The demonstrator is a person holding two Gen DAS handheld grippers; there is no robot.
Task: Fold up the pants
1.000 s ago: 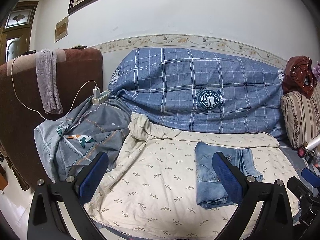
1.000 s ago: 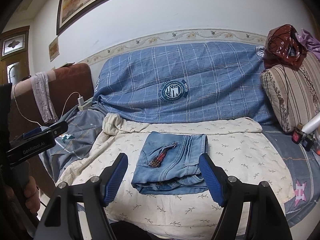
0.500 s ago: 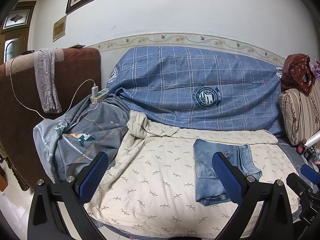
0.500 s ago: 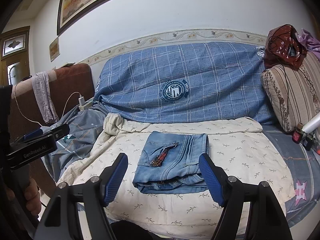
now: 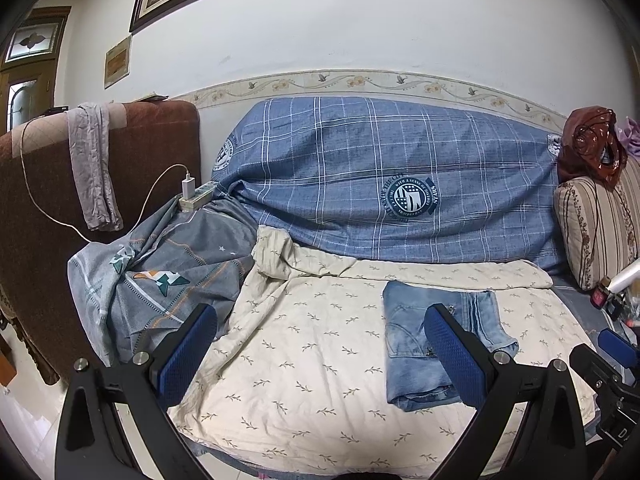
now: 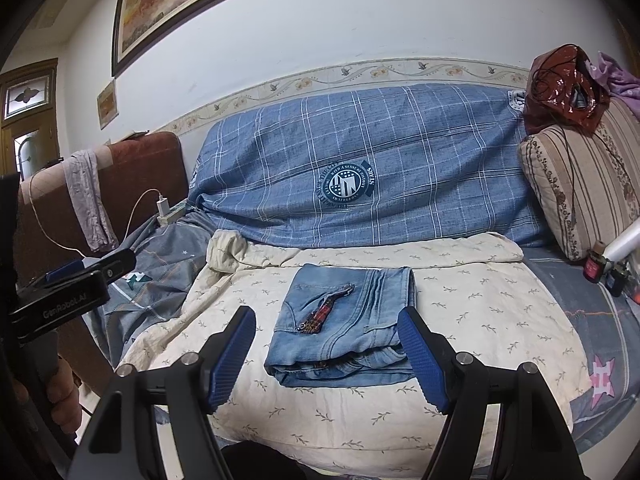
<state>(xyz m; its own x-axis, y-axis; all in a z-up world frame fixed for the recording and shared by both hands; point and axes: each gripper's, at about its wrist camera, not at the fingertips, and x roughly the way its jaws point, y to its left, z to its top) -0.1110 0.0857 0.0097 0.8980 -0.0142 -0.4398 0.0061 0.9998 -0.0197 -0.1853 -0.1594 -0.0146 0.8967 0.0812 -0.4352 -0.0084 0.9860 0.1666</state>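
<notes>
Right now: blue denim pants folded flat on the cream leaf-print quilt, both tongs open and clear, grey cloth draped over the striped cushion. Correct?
One error: the grey cloth hangs over the brown armchair back, not the striped cushion; the left wrist view shows it. The folded blue denim pants do lie on the cream leaf-print quilt, with left tongs and right tongs open and clear.

Light blue denim pants [image 6: 344, 328], folded into compact flat rectangle, lying on cream leaf-print sheet [image 6: 460, 320].
</notes>
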